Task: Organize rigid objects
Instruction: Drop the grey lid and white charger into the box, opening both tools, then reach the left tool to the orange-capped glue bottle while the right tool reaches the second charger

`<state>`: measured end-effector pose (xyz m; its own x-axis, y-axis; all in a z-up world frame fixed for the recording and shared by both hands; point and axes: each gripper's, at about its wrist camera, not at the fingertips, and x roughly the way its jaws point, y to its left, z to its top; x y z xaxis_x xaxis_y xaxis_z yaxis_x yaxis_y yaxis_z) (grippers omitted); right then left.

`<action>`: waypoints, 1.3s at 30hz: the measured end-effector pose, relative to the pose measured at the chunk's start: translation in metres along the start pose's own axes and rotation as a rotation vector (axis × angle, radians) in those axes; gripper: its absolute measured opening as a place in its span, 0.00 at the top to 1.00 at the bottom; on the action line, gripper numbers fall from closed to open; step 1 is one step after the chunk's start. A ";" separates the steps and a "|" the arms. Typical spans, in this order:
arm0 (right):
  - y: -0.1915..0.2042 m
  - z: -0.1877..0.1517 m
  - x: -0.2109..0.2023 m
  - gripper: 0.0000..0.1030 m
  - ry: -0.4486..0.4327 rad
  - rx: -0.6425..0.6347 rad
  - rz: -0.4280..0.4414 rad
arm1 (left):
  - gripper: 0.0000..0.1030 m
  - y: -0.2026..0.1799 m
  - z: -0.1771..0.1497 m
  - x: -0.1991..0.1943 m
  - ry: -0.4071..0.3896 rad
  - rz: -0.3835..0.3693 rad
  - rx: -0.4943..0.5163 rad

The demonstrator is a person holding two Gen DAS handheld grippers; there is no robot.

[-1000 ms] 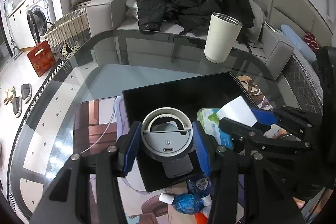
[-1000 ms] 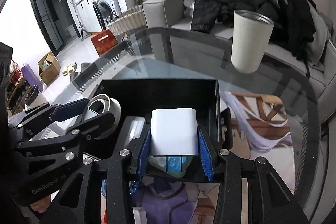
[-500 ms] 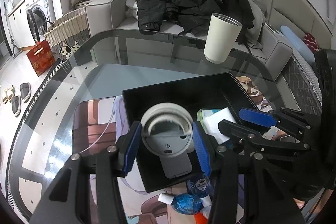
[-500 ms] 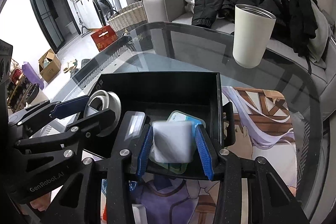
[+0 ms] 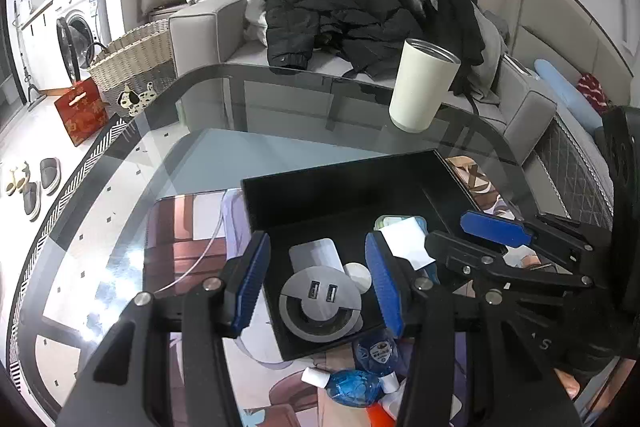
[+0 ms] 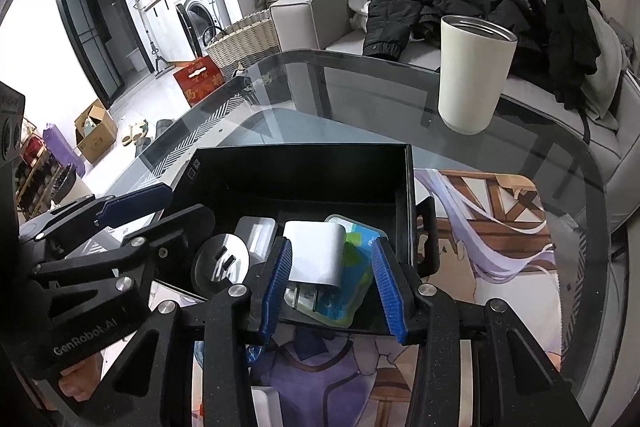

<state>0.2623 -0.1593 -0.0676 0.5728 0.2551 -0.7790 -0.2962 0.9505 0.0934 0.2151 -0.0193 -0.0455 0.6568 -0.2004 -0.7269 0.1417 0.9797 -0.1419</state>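
Both released: left tool (image 5: pixel 318 283) and right tool (image 6: pixel 332 281) gape; charger (image 6: pixel 316 259) half-hides pouch (image 6: pixel 354 267)

Both tools released: round charger (image 5: pixel 320 301) and white adapter (image 6: pixel 316 253) dropped into the tray (image 5: pixel 340 183)

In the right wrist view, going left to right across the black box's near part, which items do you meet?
Round grey USB charger → white power adapter → blue-green packet → the black box's right wall handle.
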 end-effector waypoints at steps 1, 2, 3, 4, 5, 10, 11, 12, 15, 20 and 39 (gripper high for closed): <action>0.001 -0.001 -0.002 0.59 -0.003 -0.001 -0.001 | 0.52 0.001 0.000 -0.002 -0.004 0.001 -0.002; 0.001 -0.001 -0.003 0.59 -0.005 -0.002 -0.002 | 0.52 0.001 0.000 -0.003 -0.006 0.001 -0.003; 0.001 -0.002 -0.005 0.59 -0.008 -0.002 -0.002 | 0.52 0.001 -0.001 -0.005 -0.010 0.003 -0.003; 0.001 -0.003 -0.007 0.59 -0.014 -0.001 -0.001 | 0.52 0.001 -0.001 -0.007 -0.017 0.005 -0.001; 0.001 -0.003 -0.010 0.59 -0.017 -0.001 0.001 | 0.52 0.000 -0.001 -0.011 -0.029 0.008 0.000; 0.006 -0.008 -0.036 0.59 -0.089 -0.024 -0.009 | 0.47 -0.006 -0.005 -0.038 -0.126 0.026 0.016; 0.008 -0.010 -0.045 0.59 -0.119 -0.029 -0.009 | 0.46 -0.008 -0.006 -0.046 -0.155 0.028 0.021; 0.008 -0.012 -0.052 0.59 -0.144 -0.029 -0.005 | 0.46 -0.010 -0.008 -0.053 -0.180 0.028 0.026; 0.014 -0.019 -0.077 0.59 -0.230 -0.042 -0.004 | 0.46 -0.015 -0.013 -0.076 -0.257 0.028 0.039; 0.026 -0.038 -0.146 0.59 -0.500 -0.094 -0.040 | 0.41 -0.021 -0.029 -0.133 -0.468 0.048 0.053; 0.045 -0.090 -0.227 0.57 -0.672 -0.150 -0.017 | 0.20 -0.012 -0.078 -0.205 -0.736 0.073 0.079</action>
<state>0.0500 -0.1909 0.0579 0.9137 0.3409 -0.2211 -0.3578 0.9330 -0.0401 0.0210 0.0106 0.0530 0.9889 -0.1172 -0.0908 0.1138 0.9926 -0.0417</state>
